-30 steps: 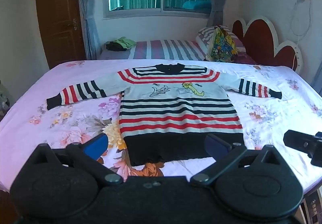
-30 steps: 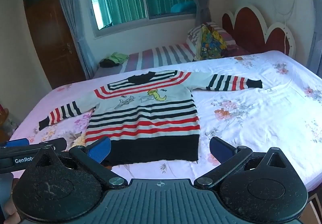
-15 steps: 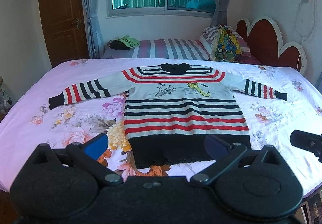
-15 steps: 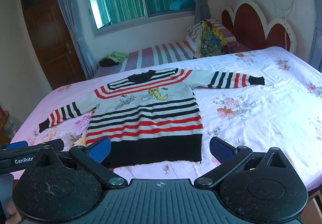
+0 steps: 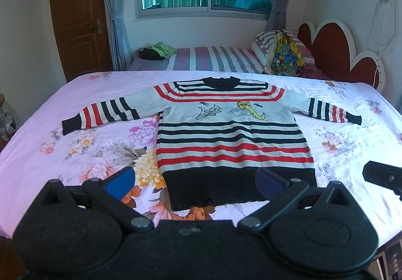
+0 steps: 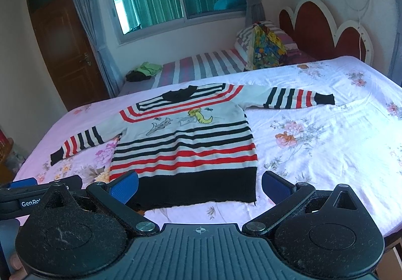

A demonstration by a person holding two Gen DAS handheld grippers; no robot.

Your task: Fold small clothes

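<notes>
Left wrist view: the sweater (image 5: 231, 139) lies flat and face up on the bed (image 5: 75, 154), collar toward the far side, black hem nearest the cameras. Its left sleeve (image 5: 105, 111) extends outward over the floral sheet; its right sleeve (image 5: 331, 111) extends toward the headboard side. No fold is present, so the task is judged to be at the approach step, before the first grasp.

The left gripper (image 5: 196, 180) hovers above the hem with its fingers (image 5: 120, 178) spread wide, holding nothing. The right gripper (image 6: 199, 185) is likewise above the near edge of the hem, fingers (image 6: 275, 185) apart and empty. Neither touches the fabric.

Next move, as judged: bring each gripper out to a sleeve cuff or shoulder, lower it until the fingers straddle the knit, close, then carry the sleeve inward across the body. The knit is soft and is likely to drag on the sheet, so lift it clear before moving it sideways.
</notes>
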